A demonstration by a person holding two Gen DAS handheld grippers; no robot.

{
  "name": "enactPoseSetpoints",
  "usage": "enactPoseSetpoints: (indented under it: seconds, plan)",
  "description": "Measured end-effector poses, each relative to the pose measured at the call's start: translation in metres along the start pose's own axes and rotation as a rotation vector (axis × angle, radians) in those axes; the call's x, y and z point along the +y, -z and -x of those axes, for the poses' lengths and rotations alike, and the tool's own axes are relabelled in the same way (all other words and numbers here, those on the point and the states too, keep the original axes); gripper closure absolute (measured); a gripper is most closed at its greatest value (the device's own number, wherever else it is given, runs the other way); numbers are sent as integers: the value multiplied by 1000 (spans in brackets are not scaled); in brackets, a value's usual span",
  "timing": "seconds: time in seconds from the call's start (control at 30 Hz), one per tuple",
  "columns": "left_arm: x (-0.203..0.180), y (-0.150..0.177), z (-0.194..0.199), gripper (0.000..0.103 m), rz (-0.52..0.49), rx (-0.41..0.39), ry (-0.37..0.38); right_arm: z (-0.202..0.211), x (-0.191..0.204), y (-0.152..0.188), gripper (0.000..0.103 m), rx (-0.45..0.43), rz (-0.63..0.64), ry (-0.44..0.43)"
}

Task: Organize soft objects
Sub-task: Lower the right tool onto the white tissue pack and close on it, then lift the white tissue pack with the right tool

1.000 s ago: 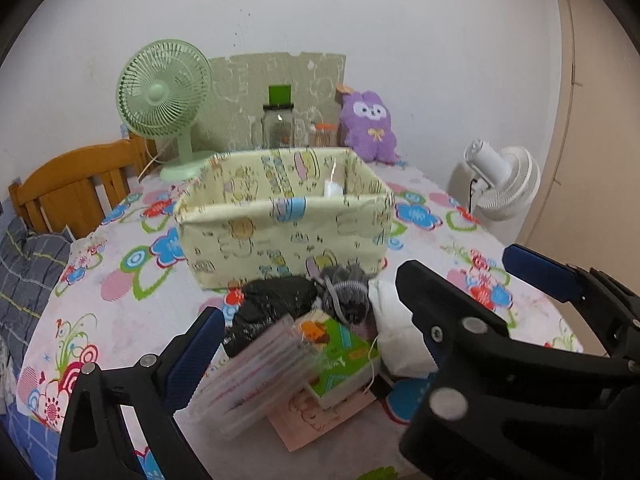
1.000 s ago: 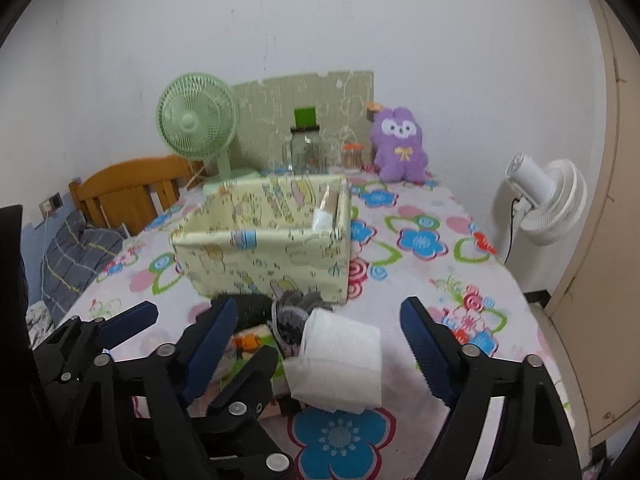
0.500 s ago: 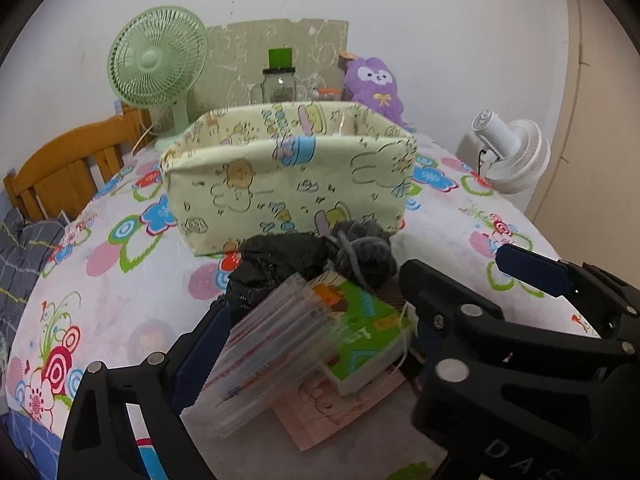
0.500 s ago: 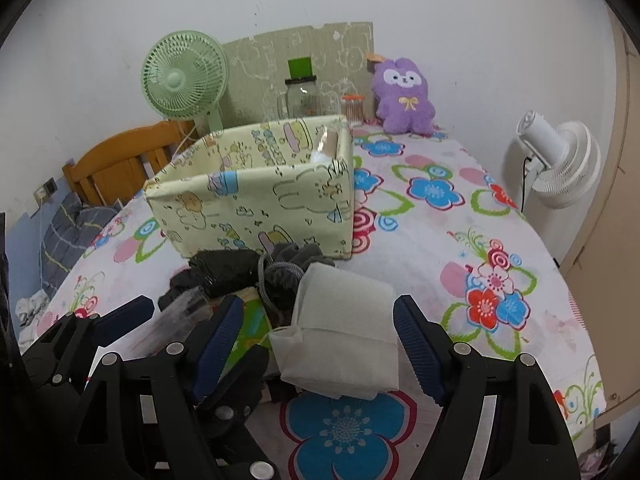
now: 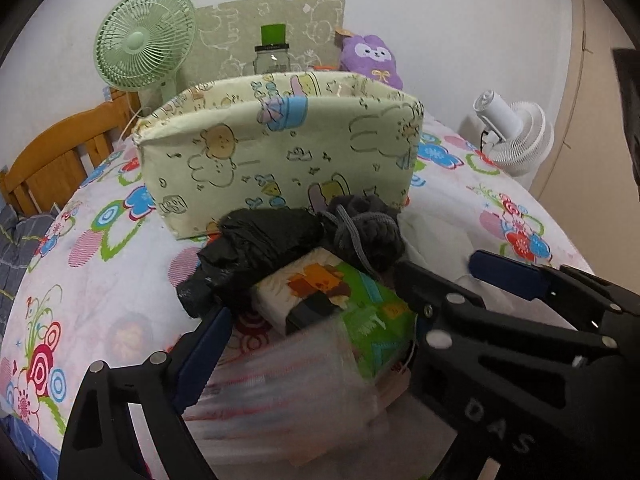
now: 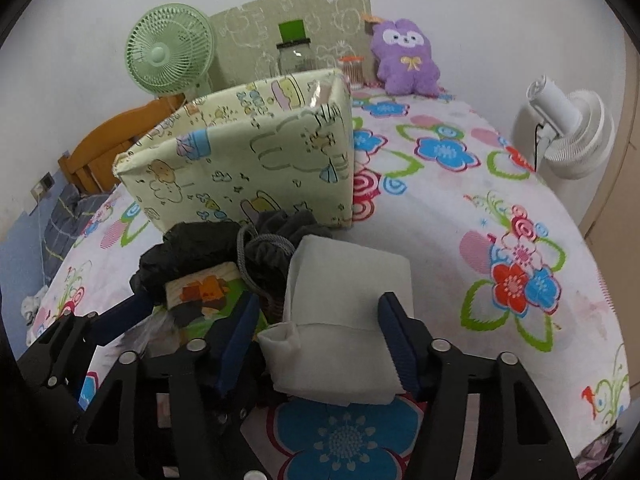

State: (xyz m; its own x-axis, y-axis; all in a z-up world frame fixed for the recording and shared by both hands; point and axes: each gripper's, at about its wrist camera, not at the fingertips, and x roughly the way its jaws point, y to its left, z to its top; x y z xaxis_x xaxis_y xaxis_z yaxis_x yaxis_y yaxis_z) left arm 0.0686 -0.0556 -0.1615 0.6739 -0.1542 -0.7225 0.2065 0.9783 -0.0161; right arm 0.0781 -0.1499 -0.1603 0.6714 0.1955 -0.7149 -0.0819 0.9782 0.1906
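The right gripper (image 6: pixel 320 334) has its jaws apart on either side of the folded white cloth (image 6: pixel 346 300), not visibly pressing it. If they clamp only the top fold, the lower layers may sag open or drag the dark drawstring pouch (image 6: pixel 276 248) touching its left edge. The left gripper (image 5: pixel 308 312), also spread, straddles the green tissue pack (image 5: pixel 340 300) and a blurred clear packet (image 5: pixel 288 392); it could snag the black bag (image 5: pixel 256 248) lying over them. All sit near the table's front edge, just before the fabric box (image 5: pixel 280 148).
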Motion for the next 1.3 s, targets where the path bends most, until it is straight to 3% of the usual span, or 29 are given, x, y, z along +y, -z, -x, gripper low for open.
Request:
enactPoseSetpoints:
  seconds: [0.07,0.27,0.4,0.87,1.3]
  plan:
    - [1,1,-2,9,2,7,-3,-3,-2,2,55,8,-3,21]
    - [8,1,0,9,32,10,-4,1,-3,4,71,-4,-17,2]
    - [10,3,5,9,32,-2,-10,9,0,4,77,-23,-17,-6]
    - [28,18,24,9,64,-13,-22,41,22,7,81,-97,2,-30]
    - [38,32,17,2,95,0,-2,39,41,17,81,-70,35,-16]
